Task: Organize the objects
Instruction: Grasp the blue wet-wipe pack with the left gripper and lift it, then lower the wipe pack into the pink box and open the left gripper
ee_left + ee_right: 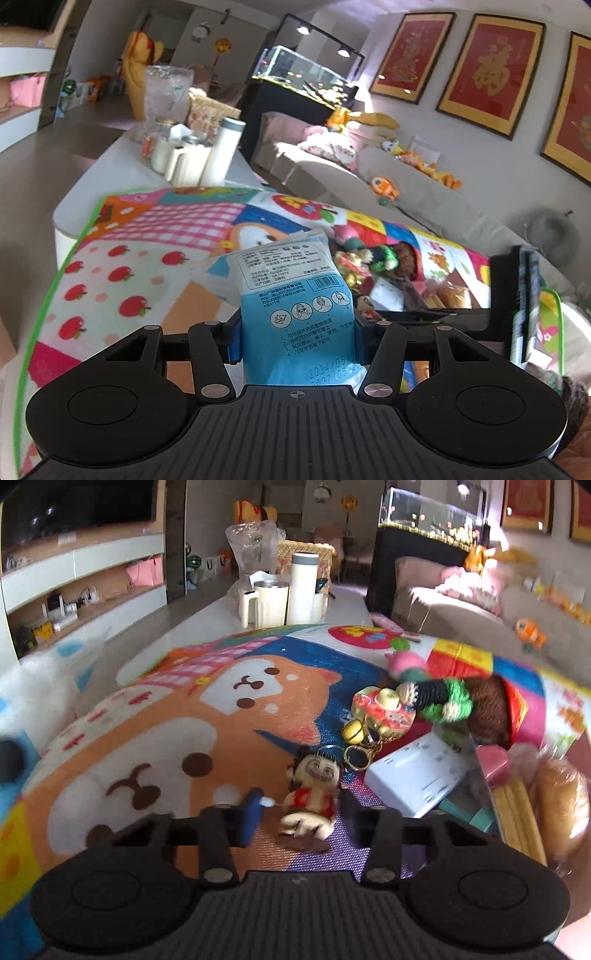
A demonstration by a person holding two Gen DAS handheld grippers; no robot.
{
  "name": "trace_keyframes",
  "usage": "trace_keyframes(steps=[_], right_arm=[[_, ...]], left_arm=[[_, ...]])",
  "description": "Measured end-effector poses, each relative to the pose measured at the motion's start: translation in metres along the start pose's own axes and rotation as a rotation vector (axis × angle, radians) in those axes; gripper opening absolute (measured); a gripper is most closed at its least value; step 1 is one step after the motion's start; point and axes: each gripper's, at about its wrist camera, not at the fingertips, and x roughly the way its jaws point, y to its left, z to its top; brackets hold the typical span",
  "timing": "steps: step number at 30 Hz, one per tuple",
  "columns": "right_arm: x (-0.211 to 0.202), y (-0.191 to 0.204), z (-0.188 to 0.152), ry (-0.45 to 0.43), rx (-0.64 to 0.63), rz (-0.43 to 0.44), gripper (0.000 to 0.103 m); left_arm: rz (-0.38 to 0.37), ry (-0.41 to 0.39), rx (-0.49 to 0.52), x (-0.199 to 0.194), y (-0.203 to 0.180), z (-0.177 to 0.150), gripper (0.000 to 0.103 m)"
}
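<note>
The left gripper (297,343) is holding a blue-and-white plastic packet (295,295) above the bright cartoon-printed mat (147,243) covering the bench, its jaws partly closed with both blue pads pressing the packet's sides. The packet's back is carrying Chinese print, a barcode, four round how-to-use pictograms with numbered steps, the code "GB15979" and stamped dates beginning "2024/05" and "2027/05".

The right gripper (295,816) is hanging low over the mat with its jaws partly open around a small cartoon figurine keychain in a red top (314,794); the figurine is lying between the fingers, and whether the pads are touching it cannot be told.

From the figurine, a gold ring and bell (356,746) are lying at one o'clock, a pink toy camera (384,712) just beyond, a crocheted green-and-black doll (439,698) further out at one o'clock, and a white box (417,775) at three o'clock.

A white flask (303,587) and cream jug (266,603) are standing at twelve o'clock, past the mat.
</note>
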Motion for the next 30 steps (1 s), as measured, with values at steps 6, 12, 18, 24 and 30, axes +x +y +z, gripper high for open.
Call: trace_keyframes(steps=[6,12,18,24,30], right_arm=[[-0.085,-0.03,-0.031,-0.028,0.012,0.055,0.041],[-0.198,-0.076,-0.096,-0.117,0.03,-0.067,0.04],[-0.26,-0.134,-0.136,-0.225,0.174,-0.214,0.024],[-0.263,-0.178,-0.162,-0.238,0.297,-0.255,0.024],[-0.276,-0.185,-0.197,-0.169,0.243,-0.217,0.065]], left_arm=[[-0.082,0.064,0.108,0.003,-0.045,-0.011,0.057],[-0.27,0.127,0.25,0.021,-0.129,-0.011,0.057],[-0.429,0.117,0.345,0.093,-0.247,0.011,0.058],[-0.386,0.379,0.391,0.21,-0.326,-0.019,0.059],[-0.293,0.29,0.356,0.217,-0.318,-0.025,0.056]])
